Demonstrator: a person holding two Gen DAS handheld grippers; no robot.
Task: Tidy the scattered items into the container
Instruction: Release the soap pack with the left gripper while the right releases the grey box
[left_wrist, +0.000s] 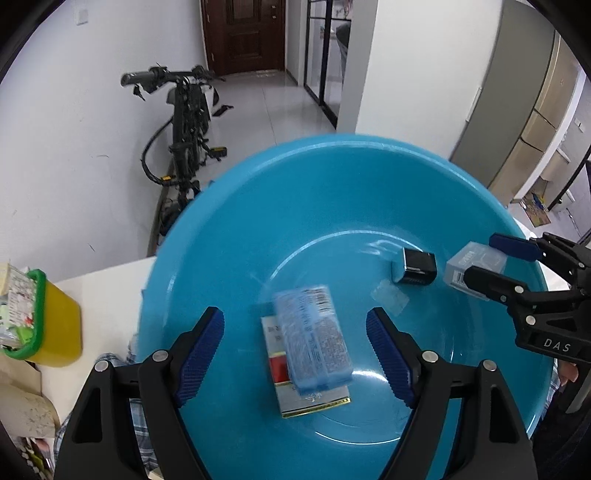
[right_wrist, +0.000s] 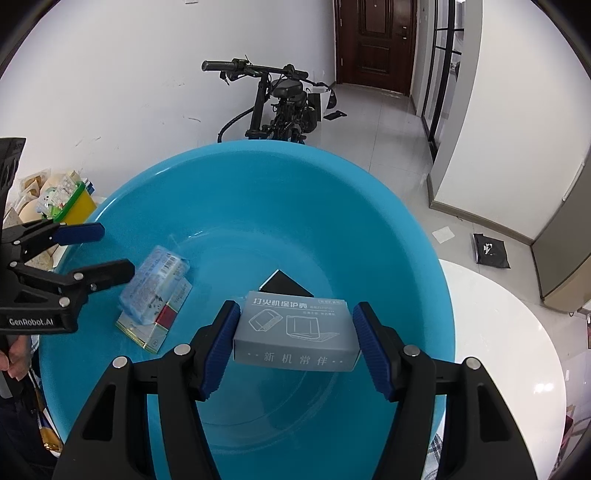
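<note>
A white round table (right_wrist: 498, 332) is seen under a large blue basin (left_wrist: 229, 229), and the room around it has white walls, a pale tiled floor (right_wrist: 373, 122) and a dark brown door (left_wrist: 243, 33) at the far end. A black bicycle (left_wrist: 184, 122) is leaned against the wall behind the basin, and a yellow container with a green rim (left_wrist: 55, 325), filled with packets, is placed on the table to the left of the basin. A grey cabinet (left_wrist: 517, 103) is visible on the right side of the room. Inside the basin, a red, white and gold box (left_wrist: 314, 400) is lying on the bottom, and a blue wrapped packet (left_wrist: 314, 336), blurred in the left wrist view, is seen on top of it. The left gripper (left_wrist: 295, 350) is held over these two things with its jaws moderately wide; the packet appears between the blue pads (left_wrist: 201, 350) but is not pressed by them, with a gap on each side. A small black box (left_wrist: 419, 266) is lying further back on the bottom of the basin. The right gripper (right_wrist: 295, 343) is closed on a grey box with printed Chinese text (right_wrist: 295, 330), which is held across both fingers above the inside of the basin, and the black box is partly hidden behind it.
</note>
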